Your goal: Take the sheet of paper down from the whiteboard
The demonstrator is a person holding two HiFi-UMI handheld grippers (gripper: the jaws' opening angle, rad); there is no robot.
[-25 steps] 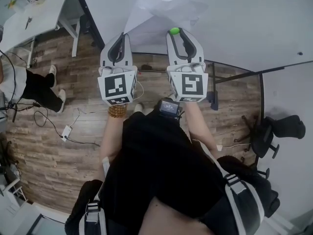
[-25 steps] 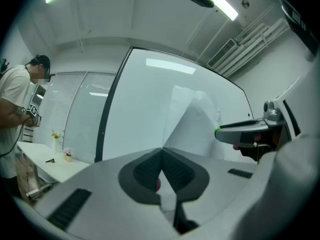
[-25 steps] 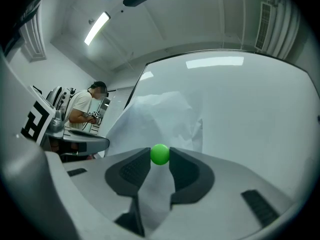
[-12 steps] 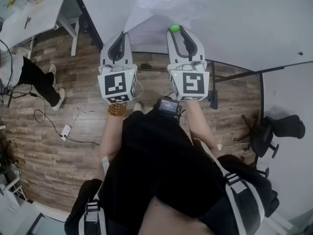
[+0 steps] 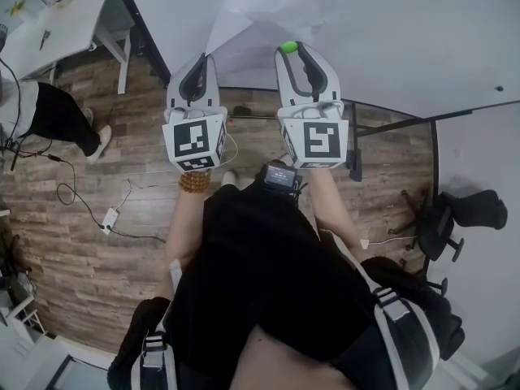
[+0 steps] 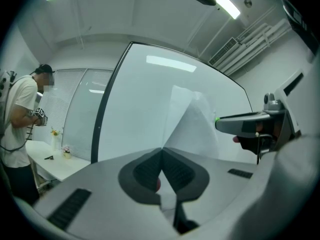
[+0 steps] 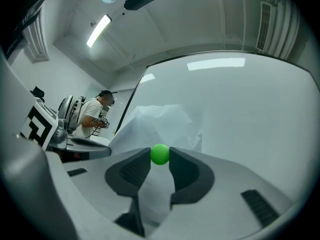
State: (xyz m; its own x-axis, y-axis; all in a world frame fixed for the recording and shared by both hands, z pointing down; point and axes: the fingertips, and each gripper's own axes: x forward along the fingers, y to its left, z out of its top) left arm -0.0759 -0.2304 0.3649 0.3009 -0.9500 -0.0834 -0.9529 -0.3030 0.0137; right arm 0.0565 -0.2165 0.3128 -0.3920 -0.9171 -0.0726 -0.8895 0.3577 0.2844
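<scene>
Up against the whiteboard [image 5: 406, 31], the paper [image 5: 268, 19] is partly off the surface. Its upper part lies crumpled on the board, while its lower left corner is drawn out toward the person in a slanted fold.

The left hand-held gripper [image 6: 161, 152] points level and is clenched on that corner. Its dark pads meet at the tips, and a white sliver of paper shows between them.

Just beside it, the right hand-held gripper [image 7: 160, 158] also points level and is grasping a green ball [image 5: 288, 49]. The ball sits between the jaw tips with both pads touching it, in front of the paper's lower edge. Whether the ball touches the paper or the board cannot be told.

Below both grippers lies a wooden floor [image 5: 122, 218]. At the left, a second person [image 6: 20, 119] in a white shirt stands beside a white worktop [image 5: 57, 27], well apart from the board. A black chair [image 5: 463, 214] stands at the right. The wearer has a beaded bracelet [image 5: 195, 184] on the left wrist.
</scene>
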